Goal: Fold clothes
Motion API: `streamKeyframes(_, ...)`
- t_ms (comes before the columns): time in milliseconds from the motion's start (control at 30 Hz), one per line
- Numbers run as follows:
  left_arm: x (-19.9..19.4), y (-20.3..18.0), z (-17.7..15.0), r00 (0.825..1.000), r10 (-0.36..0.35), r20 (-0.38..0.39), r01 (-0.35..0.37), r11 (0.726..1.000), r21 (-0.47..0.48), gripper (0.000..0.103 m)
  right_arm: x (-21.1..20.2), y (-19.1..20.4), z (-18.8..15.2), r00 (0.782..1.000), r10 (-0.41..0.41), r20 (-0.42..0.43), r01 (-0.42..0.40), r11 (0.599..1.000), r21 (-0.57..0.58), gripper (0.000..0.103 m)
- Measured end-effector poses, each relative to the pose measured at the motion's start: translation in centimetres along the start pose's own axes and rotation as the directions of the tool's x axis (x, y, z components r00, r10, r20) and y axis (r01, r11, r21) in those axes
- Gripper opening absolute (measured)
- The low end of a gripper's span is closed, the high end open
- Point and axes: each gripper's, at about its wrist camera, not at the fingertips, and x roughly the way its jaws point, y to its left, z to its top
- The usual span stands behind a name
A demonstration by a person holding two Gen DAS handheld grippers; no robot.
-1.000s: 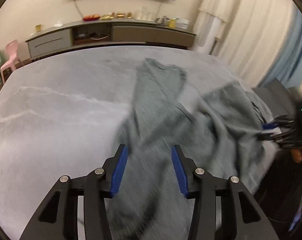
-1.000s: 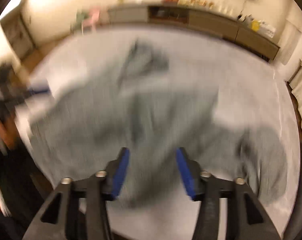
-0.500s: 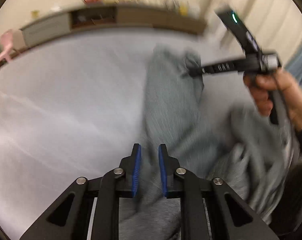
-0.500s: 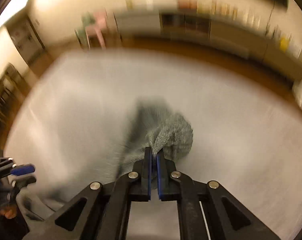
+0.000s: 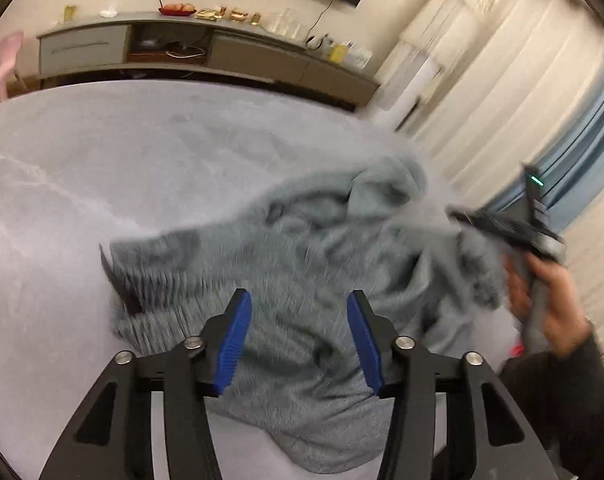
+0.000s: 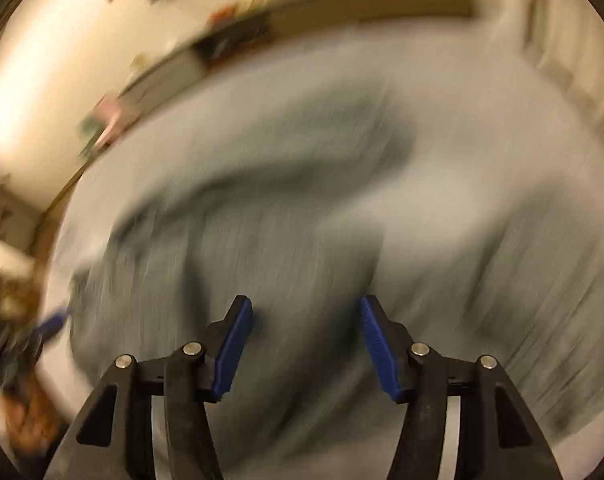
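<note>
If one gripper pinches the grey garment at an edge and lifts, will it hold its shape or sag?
The grey garment would likely sag: it lies crumpled in soft folds on the table. Its knit looks thick, so probably weighty. Both the left gripper and right gripper have open jaws, holding nothing.

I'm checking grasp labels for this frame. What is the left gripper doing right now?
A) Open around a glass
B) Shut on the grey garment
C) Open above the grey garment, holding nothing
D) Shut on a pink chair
C: the left gripper has its blue pads spread wide apart, and the crumpled grey garment lies on the table beneath them, not pinched between them.
</note>
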Motion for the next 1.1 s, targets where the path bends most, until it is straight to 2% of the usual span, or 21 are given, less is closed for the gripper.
streamKeyframes(67,0.7,-0.1,-0.2,1.000,-0.005,0.016,0.006,0.998,-0.055,0.051,1.3,0.0,-3.0,0.999,-0.035,0.029,0.036,0.998,-0.050,0.055)
streamKeyframes(100,1.0,-0.1,-0.2,1.000,-0.008,0.029,0.010,0.996,-0.084,0.051,1.0,0.4,-3.9,0.998,-0.038,0.053,0.042,0.996,-0.078,0.027)
streamKeyframes(133,1.0,-0.5,-0.3,0.999,-0.003,0.043,0.007,0.995,-0.102,0.051,0.7,0.9,-4.7,0.996,-0.040,0.076,0.048,0.993,-0.106,0.008)
streamKeyframes(167,1.2,-0.8,0.0,0.999,0.006,0.048,-0.001,0.993,-0.119,0.052,0.4,1.3,-5.5,0.994,-0.041,0.099,0.054,0.990,-0.134,0.007)
streamKeyframes(233,1.6,-1.2,1.1,0.999,0.015,0.033,-0.011,0.992,-0.123,0.053,-2.0,3.4,-8.1,0.984,-0.016,0.177,0.064,0.960,-0.271,0.007)
streamKeyframes(300,2.8,-1.8,1.8,0.998,0.059,-0.006,-0.059,0.993,-0.098,0.055,-3.0,4.3,-11.2,0.971,-0.085,0.222,0.161,0.922,-0.353,0.007)
streamKeyframes(333,3.0,-1.6,1.7,0.995,0.100,-0.030,-0.102,0.991,-0.088,0.055,-3.3,3.7,-12.6,0.961,-0.144,0.237,0.226,0.904,-0.364,0.007)
streamKeyframes(400,3.5,-0.7,1.8,0.985,0.163,-0.065,-0.168,0.982,-0.089,0.055,-3.6,2.0,-14.1,0.953,-0.203,0.227,0.267,0.914,-0.306,0.007)
streamKeyframes(467,4.1,0.5,2.2,0.980,0.182,-0.085,-0.191,0.974,-0.121,0.055,-3.1,0.6,-14.9,0.964,-0.180,0.195,0.229,0.936,-0.266,0.007)
streamKeyframes(533,4.6,1.8,2.0,0.979,0.181,-0.095,-0.196,0.965,-0.172,0.053,-2.7,-0.9,-15.2,0.982,-0.110,0.152,0.138,0.972,-0.189,0.007)
streamKeyframes(633,5.2,1.8,1.8,0.972,0.219,-0.082,-0.230,0.960,-0.162,0.051,-2.7,-3.7,-14.2,0.993,-0.044,0.111,0.053,0.995,-0.086,0.007)
streamKeyframes(667,5.7,1.5,1.9,0.965,0.250,-0.082,-0.260,0.956,-0.137,0.037,-2.6,-4.5,-14.0,0.994,-0.026,0.105,0.032,0.998,-0.056,0.007)
streamKeyframes(700,6.2,1.4,1.9,0.954,0.286,-0.085,-0.295,0.949,-0.112,0.019,-2.8,-4.6,-14.2,0.991,-0.011,0.132,0.015,0.999,-0.036,0.007)
streamKeyframes(733,7.0,1.1,2.0,0.948,0.306,-0.084,-0.313,0.946,-0.088,0.015,-4.2,-4.9,-14.0,0.981,0.006,0.192,0.000,1.000,-0.031,0.007)
streamKeyframes(767,7.8,0.8,2.2,0.944,0.321,-0.082,-0.326,0.943,-0.064,0.002,-5.6,-5.1,-13.8,0.967,0.022,0.253,-0.016,0.999,-0.028,0.007)
streamKeyframes(800,7.4,1.1,2.7,0.949,0.308,-0.063,-0.312,0.947,-0.073,0.000,-6.7,-4.7,-14.0,0.958,0.036,0.284,-0.020,0.998,-0.060,0.007)
streamKeyframes(833,6.6,1.6,3.2,0.957,0.287,-0.039,-0.289,0.953,-0.091,0.000,-7.9,-4.3,-14.2,0.948,0.051,0.315,-0.023,0.995,-0.093,0.007)
streamKeyframes(900,3.2,3.1,3.8,0.965,0.260,0.021,-0.254,0.955,-0.154,0.000,-7.4,-3.4,-14.9,0.966,0.062,0.251,-0.017,0.984,-0.177,0.008)
streamKeyframes(967,-1.0,5.1,3.6,0.968,0.240,0.076,-0.220,0.952,-0.212,0.001,-5.6,-3.3,-15.8,0.988,-0.003,0.158,0.038,0.975,-0.218,0.009)
streamKeyframes(1033,-3.4,6.2,2.7,0.967,0.251,0.052,-0.235,0.950,-0.207,0.004,-3.8,-3.2,-16.7,0.995,-0.073,0.065,0.088,0.961,-0.262,0.029)
streamKeyframes(1100,-3.4,6.2,1.9,0.970,0.245,0.005,-0.240,0.953,-0.183,0.025,-5.8,-2.5,-15.7,0.982,-0.089,0.167,0.135,0.948,-0.289,0.042)
